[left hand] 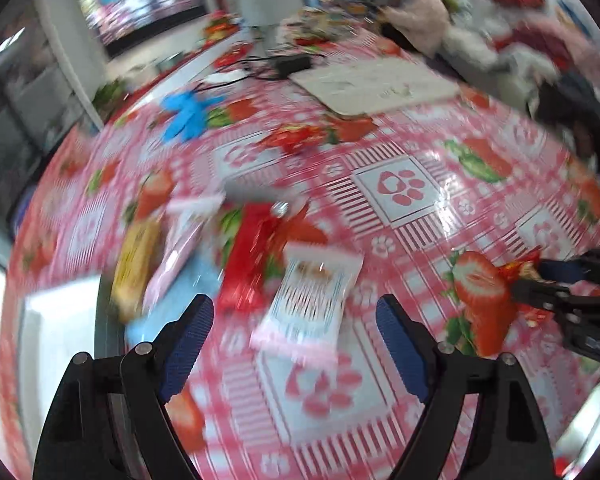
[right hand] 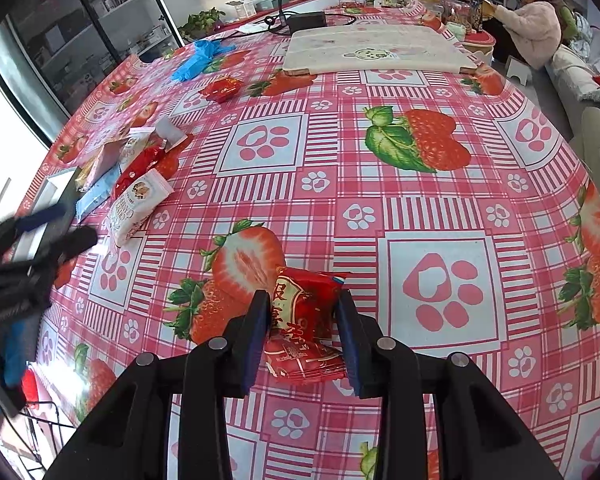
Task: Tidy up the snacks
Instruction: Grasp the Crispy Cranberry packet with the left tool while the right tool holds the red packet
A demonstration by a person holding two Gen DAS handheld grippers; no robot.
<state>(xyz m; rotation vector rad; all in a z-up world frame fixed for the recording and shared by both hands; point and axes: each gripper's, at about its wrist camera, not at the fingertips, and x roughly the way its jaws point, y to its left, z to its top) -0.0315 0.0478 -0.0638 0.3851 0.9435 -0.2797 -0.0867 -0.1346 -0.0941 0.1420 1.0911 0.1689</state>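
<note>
My right gripper is shut on a red snack packet, its blue pads pressing both sides just above the strawberry tablecloth. In the left wrist view the same gripper shows at the right edge with the red packet at its tips. My left gripper stands open over a white and pink packet that lies flat between the fingers, touching neither pad. Behind it sits a blurred pile: a red packet, a pink one, a yellow one and a light blue one.
Another red packet and blue gloves lie farther back. A white board and a black box with cables sit at the far end. A white tray is at the left edge, a wire rack below. Seated people at back right.
</note>
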